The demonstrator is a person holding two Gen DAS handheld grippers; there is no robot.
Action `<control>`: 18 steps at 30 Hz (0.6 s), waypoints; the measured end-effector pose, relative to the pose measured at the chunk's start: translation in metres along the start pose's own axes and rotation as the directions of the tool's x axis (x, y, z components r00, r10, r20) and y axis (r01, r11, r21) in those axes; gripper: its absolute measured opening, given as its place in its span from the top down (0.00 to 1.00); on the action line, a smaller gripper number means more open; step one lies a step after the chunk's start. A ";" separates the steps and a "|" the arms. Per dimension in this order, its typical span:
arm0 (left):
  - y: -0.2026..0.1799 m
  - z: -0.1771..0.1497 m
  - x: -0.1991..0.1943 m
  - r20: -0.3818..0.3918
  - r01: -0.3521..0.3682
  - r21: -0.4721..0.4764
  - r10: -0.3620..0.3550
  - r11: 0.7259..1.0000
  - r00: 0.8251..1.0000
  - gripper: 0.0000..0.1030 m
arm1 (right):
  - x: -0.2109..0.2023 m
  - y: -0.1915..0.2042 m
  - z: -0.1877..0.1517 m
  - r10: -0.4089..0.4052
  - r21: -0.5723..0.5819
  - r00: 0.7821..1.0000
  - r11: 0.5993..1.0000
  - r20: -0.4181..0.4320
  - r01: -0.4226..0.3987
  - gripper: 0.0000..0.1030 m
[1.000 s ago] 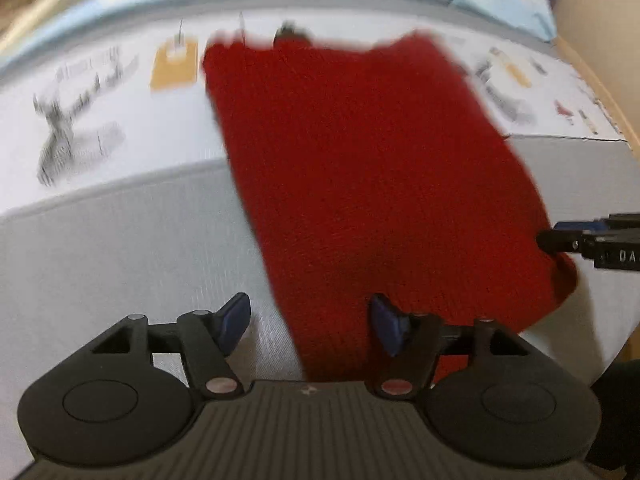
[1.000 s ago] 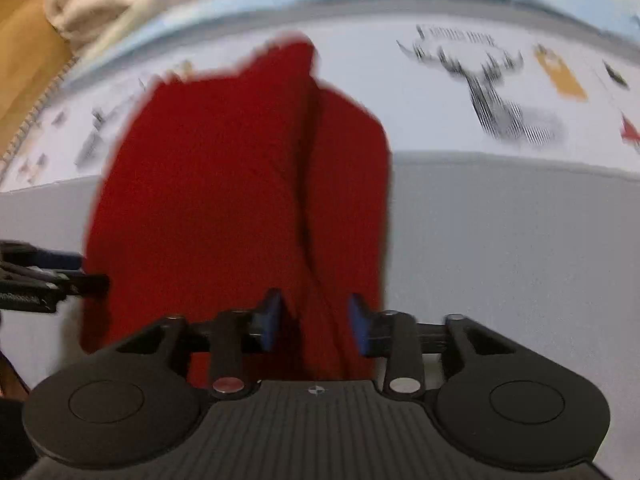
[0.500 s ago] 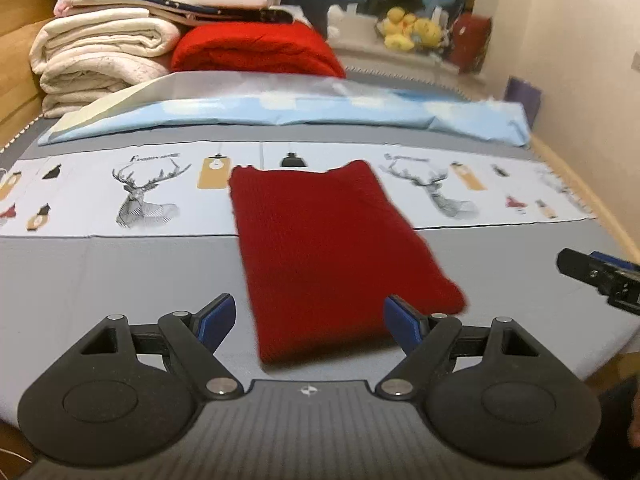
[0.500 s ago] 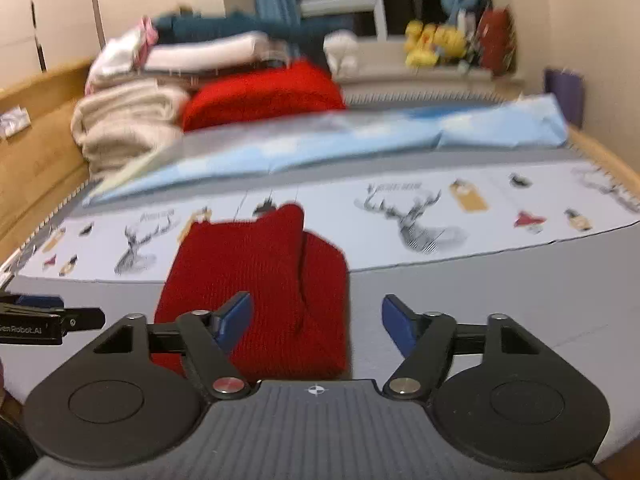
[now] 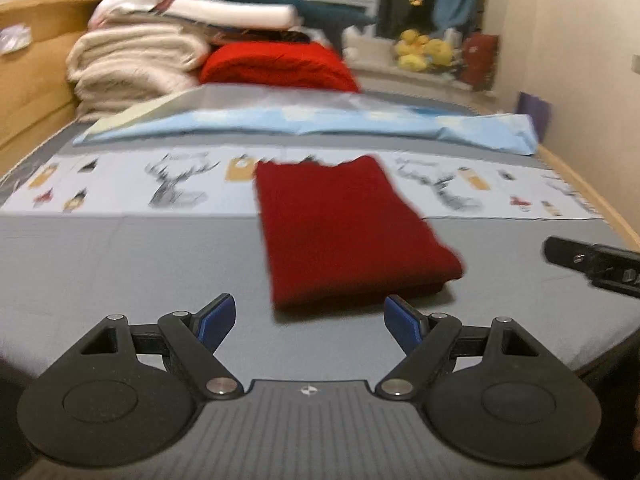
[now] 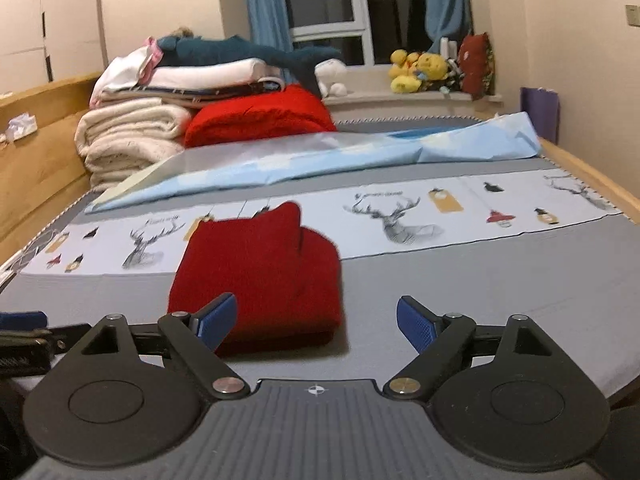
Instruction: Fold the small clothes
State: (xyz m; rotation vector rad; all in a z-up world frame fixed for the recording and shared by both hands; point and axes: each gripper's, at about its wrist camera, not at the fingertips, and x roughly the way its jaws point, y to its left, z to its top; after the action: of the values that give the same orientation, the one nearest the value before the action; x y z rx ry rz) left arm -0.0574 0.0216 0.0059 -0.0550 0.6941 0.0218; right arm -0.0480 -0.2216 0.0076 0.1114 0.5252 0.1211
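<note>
My left gripper (image 5: 308, 320) released, nothing between pads. My right gripper (image 6: 316, 322) jaws opening, empty. Folded red garment (image 5: 344, 232) ahead of fingers, edges motion-blurred; near edge hidden behind my right gripper's left finger (image 6: 214, 320).

Warm indoor light, soft focus from my two wrist cameras.

The room glows yellowish and the window (image 6: 332, 4) at twelve o'clock is dark. My left view smears with motion blur, worst on the red garment (image 5: 344, 232); my right is sharper. The garment casts a soft shadow toward six o'clock. Fisheye bends the edges, corners black.
</note>
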 end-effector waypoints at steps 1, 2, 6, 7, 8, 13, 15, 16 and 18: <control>0.003 -0.002 0.006 -0.025 -0.017 -0.019 0.016 1.000 1.000 0.17 | 0.002 0.004 -0.001 0.001 -0.009 1.000 1.000 -0.003 -0.001 0.15; 0.006 -0.003 0.010 -0.050 -0.026 -0.035 0.024 0.999 0.998 0.17 | 0.005 0.008 -0.002 0.003 -0.023 1.000 1.000 -0.010 -0.003 0.15; 0.015 0.003 0.020 -0.039 -0.048 -0.058 0.046 0.997 0.998 0.17 | 0.019 0.021 -0.009 0.012 -0.068 0.999 0.998 -0.047 -0.015 0.15; 0.016 0.003 0.021 -0.033 -0.055 -0.055 0.053 0.997 0.998 0.17 | 0.022 0.024 -0.010 0.013 -0.074 0.999 0.997 -0.050 -0.017 0.15; 0.017 0.003 0.023 -0.034 -0.054 -0.056 0.053 0.997 0.998 0.17 | 0.024 0.027 -0.009 0.018 -0.077 0.999 0.997 -0.047 -0.022 0.15; 0.020 0.005 0.026 -0.040 -0.041 -0.082 0.037 0.996 0.998 0.17 | 0.030 0.036 -0.010 0.022 -0.092 0.999 0.995 -0.050 -0.026 0.15; 0.020 0.006 0.027 -0.032 -0.040 -0.084 0.037 0.996 0.999 0.17 | 0.032 0.037 -0.010 0.028 -0.090 0.998 0.995 -0.051 -0.033 0.15; 0.020 0.007 0.028 -0.031 -0.040 -0.084 0.037 0.996 0.999 0.17 | 0.032 0.038 -0.010 0.028 -0.092 0.998 0.995 -0.051 -0.033 0.15; 0.019 0.007 0.030 -0.032 -0.039 -0.085 0.036 0.996 0.999 0.17 | 0.033 0.038 -0.011 0.028 -0.095 0.998 0.995 -0.053 -0.033 0.15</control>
State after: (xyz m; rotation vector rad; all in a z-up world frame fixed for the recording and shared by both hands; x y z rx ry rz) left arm -0.0308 0.0411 -0.0084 -0.1246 0.7245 0.0871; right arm -0.0281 -0.1781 -0.0125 0.0229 0.5682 0.1793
